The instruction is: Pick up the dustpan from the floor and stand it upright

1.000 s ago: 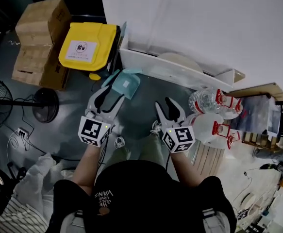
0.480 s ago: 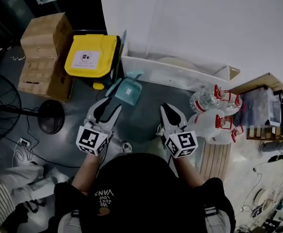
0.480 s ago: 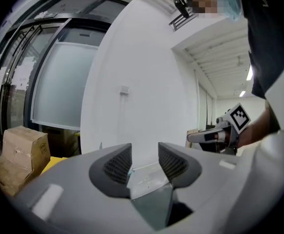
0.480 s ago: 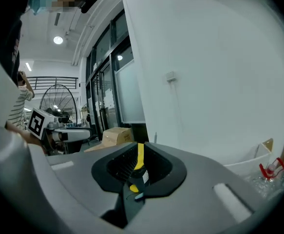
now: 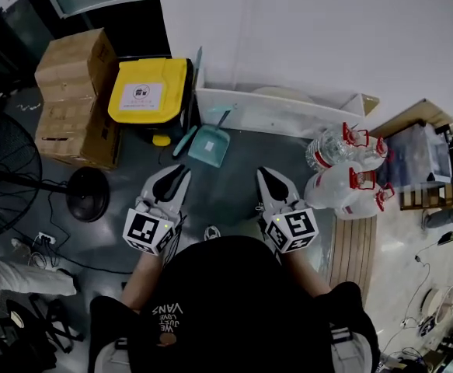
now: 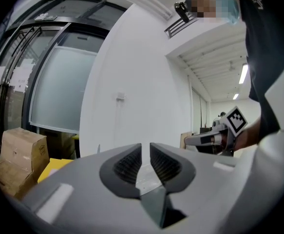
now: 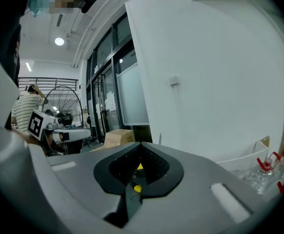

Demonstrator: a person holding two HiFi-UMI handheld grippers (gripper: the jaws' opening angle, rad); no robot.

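The teal dustpan [image 5: 208,144] rests on the grey floor with its handle reaching toward the white ledge [image 5: 280,116]; from above I cannot tell how steeply it leans. Both grippers are held well short of it, near the person's body. My left gripper [image 5: 181,171] has just been closing. Its ribbed pads [image 6: 127,164] stand a narrow slit apart with nothing between them. My right gripper [image 5: 265,174] has also just closed. Its tips [image 7: 141,145] meet on nothing. Neither gripper view shows the dustpan.
A yellow-lidded bin [image 5: 148,90] and stacked cardboard boxes [image 5: 74,92] stand left of the dustpan. A fan base [image 5: 88,194] sits on the floor at the left. Large water bottles [image 5: 343,173] and a wooden pallet [image 5: 354,249] are at the right. A white wall runs behind.
Both grippers have drawn back from the dustpan toward the person and risen. Their jaws went from wide open to nearly closed on the left and closed on the right. The dustpan stays by the ledge.
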